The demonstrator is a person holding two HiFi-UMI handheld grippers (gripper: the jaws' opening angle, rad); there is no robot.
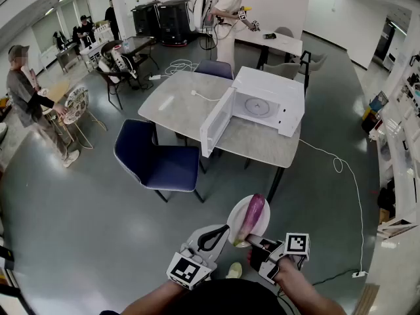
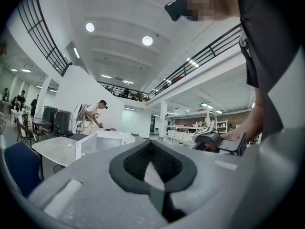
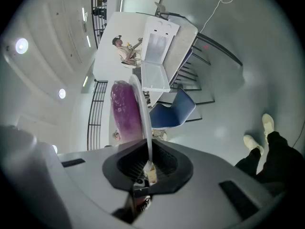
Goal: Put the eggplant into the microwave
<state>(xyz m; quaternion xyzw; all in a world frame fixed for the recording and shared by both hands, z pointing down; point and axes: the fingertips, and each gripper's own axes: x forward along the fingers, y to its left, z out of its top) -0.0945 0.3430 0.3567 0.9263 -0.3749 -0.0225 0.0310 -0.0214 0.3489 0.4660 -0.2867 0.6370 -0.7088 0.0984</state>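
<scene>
Carrying step. The right hand-held gripper (image 1: 253, 241) (image 3: 148, 164) is clamping the near rim of a round white plate (image 1: 231, 226) (image 3: 142, 109), and a long purple eggplant (image 1: 251, 216) (image 3: 124, 109) is lying on that plate, just beyond the jaws and pointing away from them. The left hand-held gripper (image 1: 212, 237) (image 2: 151, 160) is hanging just beside the plate, with its jaws closed together and nothing between them. The boxy white microwave (image 1: 270, 101) (image 3: 156, 56) is standing well ahead on the pale grey stone-patterned table (image 1: 176, 110), with its door (image 1: 216, 121) swung open and its cavity apparently empty. The next move is probably calling for a walk up to the table, keeping the plate level so the eggplant is not rolling off, before sliding it through the doorway.
</scene>
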